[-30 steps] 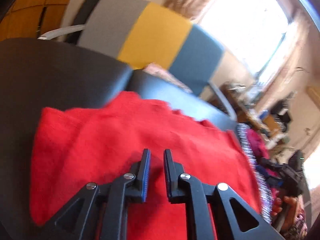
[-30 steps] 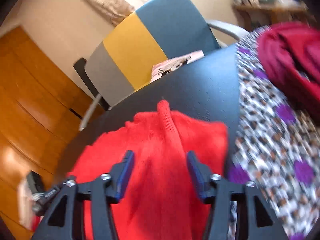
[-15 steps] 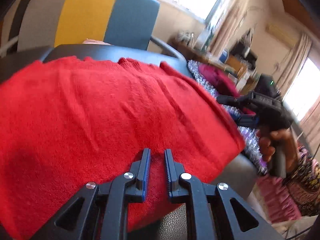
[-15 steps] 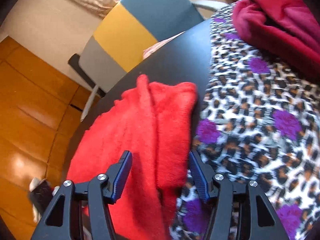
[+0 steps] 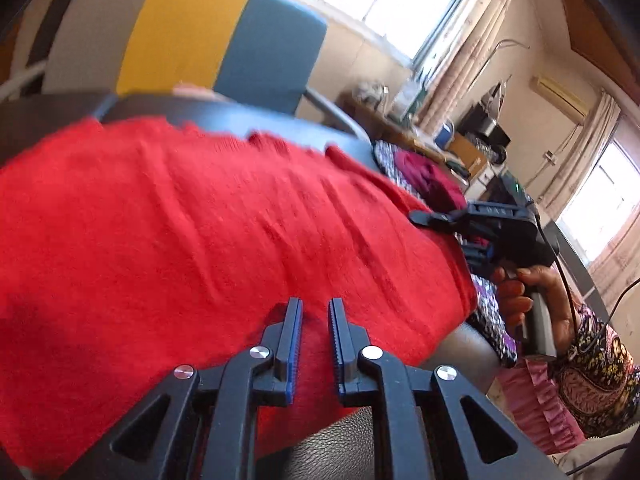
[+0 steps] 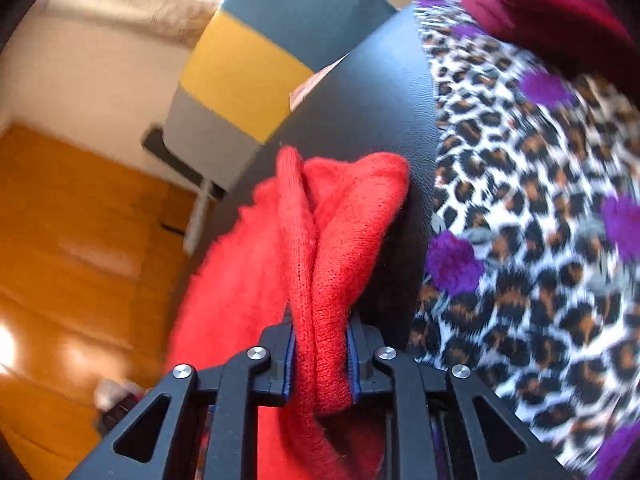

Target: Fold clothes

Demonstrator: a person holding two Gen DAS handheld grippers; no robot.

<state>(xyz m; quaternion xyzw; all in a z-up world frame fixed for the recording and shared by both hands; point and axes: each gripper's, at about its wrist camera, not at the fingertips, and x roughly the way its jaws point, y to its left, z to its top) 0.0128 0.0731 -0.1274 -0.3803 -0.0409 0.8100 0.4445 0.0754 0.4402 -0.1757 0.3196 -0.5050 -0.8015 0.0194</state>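
garment: red knit sweater (image 5: 224,240) lies spread over the black leather surface (image 6: 360,128), covering most of it in the left wrist view.
right gripper (image 6: 320,354): jaws pinch a bunched ridge of the sweater's right edge, several layers thick.
left gripper (image 5: 314,320): jaws stand narrowly apart, nothing seen between them; it hovers over the near hem.
neighbours: leopard-print cloth (image 6: 540,220) lies just beside the sweater, with a maroon garment (image 6: 540,8) on it. striped chair (image 5: 192,32) stands behind.
risk 1: the thick pinch probably holds uneven layers; one could slip out when pulled, leaving a crooked fold.
risk 2: the free near hem overhangs the front; dragging may slide the whole sweater off the leather.
risk 3: carrying the fold rightward could catch the leopard-print cloth.
containers: none visible.
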